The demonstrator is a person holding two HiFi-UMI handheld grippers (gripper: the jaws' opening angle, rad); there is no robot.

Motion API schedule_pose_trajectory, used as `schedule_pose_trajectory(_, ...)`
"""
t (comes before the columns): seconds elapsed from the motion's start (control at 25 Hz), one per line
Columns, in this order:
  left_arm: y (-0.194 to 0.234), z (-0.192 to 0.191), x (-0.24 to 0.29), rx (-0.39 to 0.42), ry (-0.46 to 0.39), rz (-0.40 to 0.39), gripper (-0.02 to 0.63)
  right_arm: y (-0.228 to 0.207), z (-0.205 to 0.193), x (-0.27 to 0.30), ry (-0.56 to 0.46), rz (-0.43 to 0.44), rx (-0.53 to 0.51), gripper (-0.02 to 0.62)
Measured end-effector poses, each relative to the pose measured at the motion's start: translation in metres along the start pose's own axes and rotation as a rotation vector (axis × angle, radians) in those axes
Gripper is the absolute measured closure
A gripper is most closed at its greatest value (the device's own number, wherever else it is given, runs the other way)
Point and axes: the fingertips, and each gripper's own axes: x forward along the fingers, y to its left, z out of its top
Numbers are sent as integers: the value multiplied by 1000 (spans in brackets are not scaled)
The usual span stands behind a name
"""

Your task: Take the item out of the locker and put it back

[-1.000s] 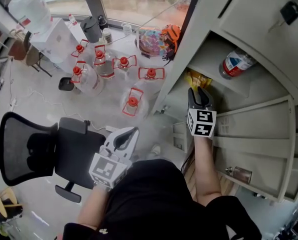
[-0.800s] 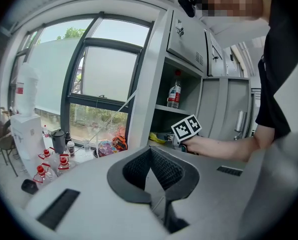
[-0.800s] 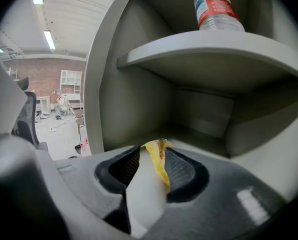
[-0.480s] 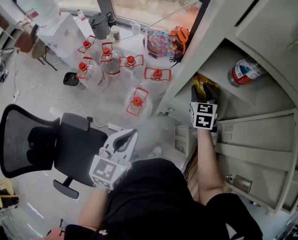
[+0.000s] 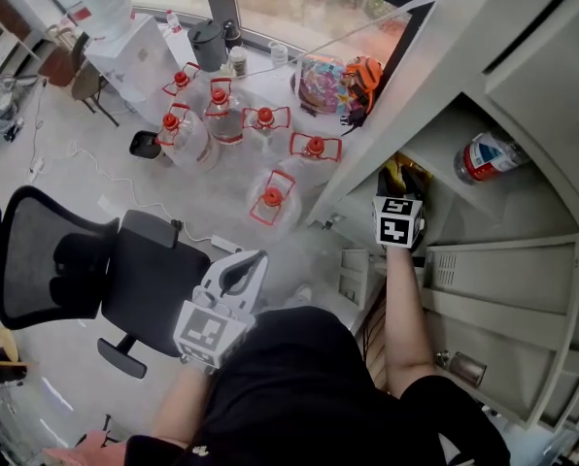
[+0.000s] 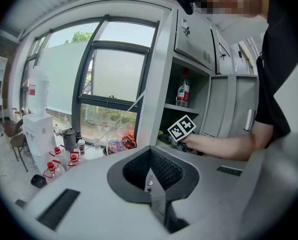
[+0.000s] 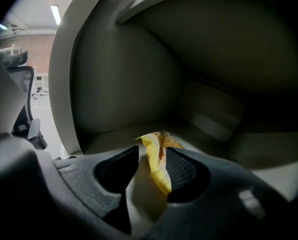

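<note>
**Right tool open around the yellow packet inside the locker**

The right tool (image 7: 149, 156) has just been opening and its jaws now stand wide. A yellow crinkled snack packet (image 7: 156, 164) stands between them. The packet leans against the jaw on the 3 o'clock side, and a clear gap separates it from the jaw at 9 o'clock. It rests on the floor of an open compartment of the grey metal locker (image 7: 114, 84), near the front edge.

In the head view the right tool (image 5: 398, 181) sits at about 3 o'clock of the picture. Its tip is inside that compartment, and the packet (image 5: 394, 168) shows just past it. On the shelf above, at 2 o'clock from the tool, a clear plastic bottle with a red label (image 5: 486, 156) lies on its side.

The left tool (image 5: 243, 268) is at 7 o'clock of the picture, well apart from the locker (image 5: 493, 260). In its own view the left tool (image 6: 150, 156) has its jaws together with nothing between them.

Clear water jugs with red caps (image 5: 270, 197) stand on the floor at 9 o'clock from the right tool. A black mesh office chair (image 5: 76, 280) is at 9 o'clock from the left tool.
</note>
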Motion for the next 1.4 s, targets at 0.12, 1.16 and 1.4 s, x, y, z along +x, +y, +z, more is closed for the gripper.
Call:
schedule_pose_trajectory(0.12, 2, -1, -1, 0, 1, 8, 595, -1, 1, 2, 2, -20, -11, 437)
schedule_pose_trajectory(1.16, 6, -3, -12, 1, -8, -5, 595, 1, 2, -19, -4, -70, -45, 597)
schedule_pose_trajectory(1.4, 3, -2, -14, 2, -12, -27, 595, 5, -3, -33, -20, -55, -22, 597)
